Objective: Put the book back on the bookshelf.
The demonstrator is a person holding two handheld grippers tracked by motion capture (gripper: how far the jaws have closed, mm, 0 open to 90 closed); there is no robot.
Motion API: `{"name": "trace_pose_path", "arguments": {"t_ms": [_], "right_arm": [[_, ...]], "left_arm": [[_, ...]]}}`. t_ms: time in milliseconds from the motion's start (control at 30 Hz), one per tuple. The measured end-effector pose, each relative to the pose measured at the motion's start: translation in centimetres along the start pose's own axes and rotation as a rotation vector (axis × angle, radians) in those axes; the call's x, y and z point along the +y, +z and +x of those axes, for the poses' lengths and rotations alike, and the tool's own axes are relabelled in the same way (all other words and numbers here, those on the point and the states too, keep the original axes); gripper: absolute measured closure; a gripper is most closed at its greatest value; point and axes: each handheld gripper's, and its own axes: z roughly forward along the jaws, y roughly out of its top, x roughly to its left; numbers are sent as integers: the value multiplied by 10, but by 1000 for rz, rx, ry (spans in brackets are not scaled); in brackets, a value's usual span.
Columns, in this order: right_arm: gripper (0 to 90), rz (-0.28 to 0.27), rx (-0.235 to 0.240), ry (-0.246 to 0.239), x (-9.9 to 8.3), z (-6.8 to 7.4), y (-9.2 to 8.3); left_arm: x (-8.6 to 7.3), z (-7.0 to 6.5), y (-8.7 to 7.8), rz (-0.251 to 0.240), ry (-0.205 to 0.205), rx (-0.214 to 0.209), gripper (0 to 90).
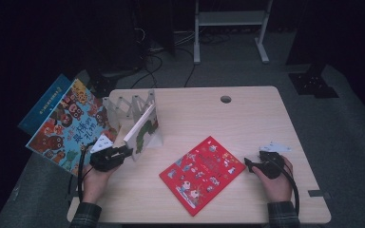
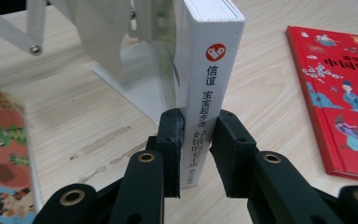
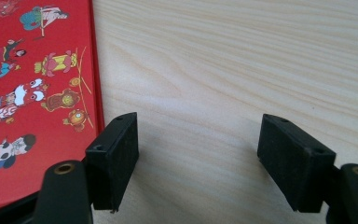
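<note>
- The white book [image 2: 209,79] stands upright on its lower edge in the folding rack [image 1: 132,110] at the left part of the desk [image 1: 247,114], spine toward the left hand-held gripper [image 2: 200,140].
- That left hand-held gripper straddles the low end of the spine. One pad lies against the cover, while a thin gap shows at the other, so the jaws are narrow around the book but do not yet look clamped on it.
- The book's long axis runs straight up, in line with the jaws. Any pull would likely come back toward the hand.
- The right hand-held gripper [image 3: 198,154] rests wide and empty, just beside the red book [image 1: 202,173] lying flat on the desk.
- The left hand is much the nearer to the white book.
</note>
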Motion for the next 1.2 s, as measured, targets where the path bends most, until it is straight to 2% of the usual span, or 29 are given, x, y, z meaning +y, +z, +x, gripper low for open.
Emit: {"name": "trace_pose_path", "arguments": {"t_ms": [67, 267, 533, 733, 1200], "right_arm": [[280, 0, 0, 0, 0, 0, 0], [280, 0, 0, 0, 0, 0, 0], [281, 0, 0, -1, 0, 0, 0], [281, 0, 0, -1, 0, 0, 0], [281, 0, 0, -1, 0, 0, 0]], "left_arm": [[2, -2, 2, 4, 11, -6, 712], [7, -10, 11, 4, 9, -26, 699], [16, -21, 27, 1, 34, -51, 652], [21, -26, 36, -3, 29, -66, 632], [32, -38, 56, -4, 65, -44, 546]]}}
